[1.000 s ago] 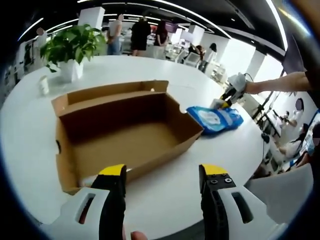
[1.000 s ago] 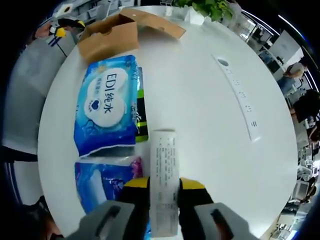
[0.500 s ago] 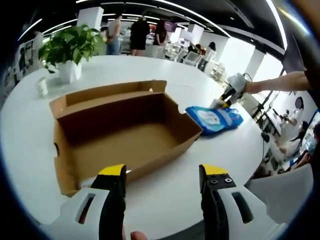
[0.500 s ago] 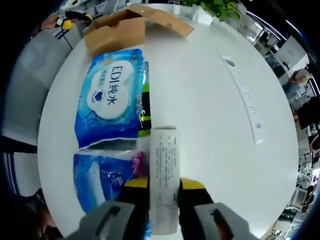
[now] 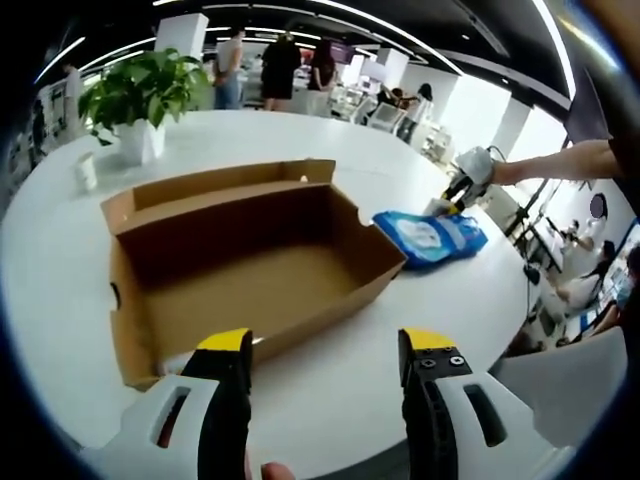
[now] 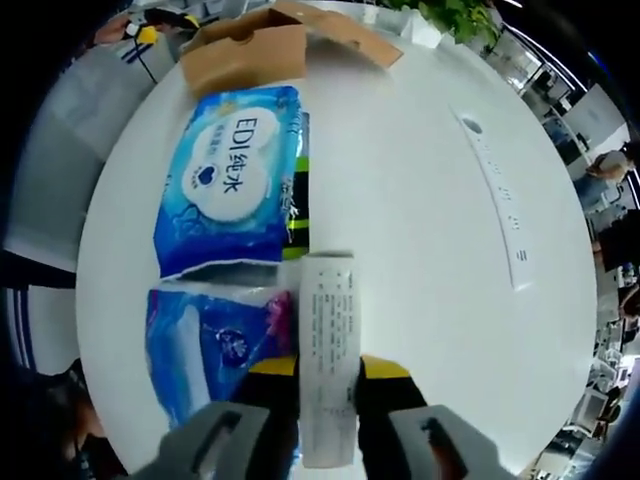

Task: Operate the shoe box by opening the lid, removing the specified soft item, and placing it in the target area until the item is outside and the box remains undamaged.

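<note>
The brown cardboard shoe box point(image 5: 240, 265) lies open and empty on the white table, its lid folded back. My left gripper point(image 5: 325, 345) hovers open in front of it, holding nothing. Beyond the box's right end lie blue wet-wipe packs point(image 5: 430, 238), with my right gripper point(image 5: 462, 180) over them. In the right gripper view, my right gripper point(image 6: 327, 368) is shut on a flat white printed pack point(image 6: 328, 345) above the table. A large blue wet-wipe pack point(image 6: 232, 180) and a smaller blue pack point(image 6: 215, 340) lie to its left, and the box point(image 6: 250, 55) is at the top.
A potted plant point(image 5: 140, 95) and a small white cup point(image 5: 88, 172) stand at the far left of the round white table point(image 5: 400, 180). A white power strip point(image 6: 495, 195) runs across the table's right side. People stand in the background.
The right gripper view has shifted a little: the wipe packs and box sit slightly lower and to the right. The white pack stays clamped. The left gripper view barely moved.
</note>
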`<action>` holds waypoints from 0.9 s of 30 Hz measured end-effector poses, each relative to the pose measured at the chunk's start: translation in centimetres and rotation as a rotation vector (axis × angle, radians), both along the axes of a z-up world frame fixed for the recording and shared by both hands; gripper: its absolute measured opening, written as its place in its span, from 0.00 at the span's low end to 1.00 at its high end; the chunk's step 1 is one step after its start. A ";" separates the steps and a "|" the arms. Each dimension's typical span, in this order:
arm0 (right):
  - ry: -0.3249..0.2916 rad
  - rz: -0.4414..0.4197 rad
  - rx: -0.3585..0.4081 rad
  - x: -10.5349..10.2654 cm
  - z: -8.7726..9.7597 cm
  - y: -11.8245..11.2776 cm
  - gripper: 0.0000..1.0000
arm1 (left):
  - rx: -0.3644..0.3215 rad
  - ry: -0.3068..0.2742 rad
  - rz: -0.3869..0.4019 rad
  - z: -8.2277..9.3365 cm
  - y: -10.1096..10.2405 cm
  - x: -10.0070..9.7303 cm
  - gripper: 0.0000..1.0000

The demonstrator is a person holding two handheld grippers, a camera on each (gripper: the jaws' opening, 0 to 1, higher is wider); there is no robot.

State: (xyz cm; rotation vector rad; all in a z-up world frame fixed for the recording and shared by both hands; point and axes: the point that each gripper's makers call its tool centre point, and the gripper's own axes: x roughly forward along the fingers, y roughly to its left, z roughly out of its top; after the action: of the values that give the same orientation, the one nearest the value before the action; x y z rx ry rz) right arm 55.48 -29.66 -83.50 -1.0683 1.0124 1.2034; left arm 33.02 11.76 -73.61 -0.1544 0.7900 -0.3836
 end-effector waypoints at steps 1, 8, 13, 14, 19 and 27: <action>-0.001 0.000 -0.002 0.0 0.0 0.0 0.17 | -0.002 -0.001 0.001 0.0 0.0 0.0 0.60; -0.009 0.010 -0.021 0.1 -0.1 -0.2 0.18 | -0.002 -0.003 0.003 0.1 0.2 -0.2 0.60; -0.016 -0.009 -0.019 0.1 0.3 -0.2 0.18 | -0.005 -0.005 0.004 0.2 0.4 -0.5 0.60; -0.017 -0.010 -0.019 0.0 0.5 -0.2 0.18 | -0.004 -0.006 0.004 0.2 0.4 -0.5 0.60; -0.031 -0.038 0.004 0.1 1.6 -0.1 0.19 | -0.005 -0.013 0.000 0.3 0.5 -0.5 0.60; -0.042 -0.068 -0.007 -0.4 3.1 -0.8 0.22 | -0.024 -0.032 -0.005 1.0 0.5 -0.3 0.60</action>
State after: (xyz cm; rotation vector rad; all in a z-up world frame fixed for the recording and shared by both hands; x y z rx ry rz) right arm 55.07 -30.50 -80.44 -1.0520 1.0134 1.1191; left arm 32.71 12.23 -72.59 -0.1680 0.7549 -0.3991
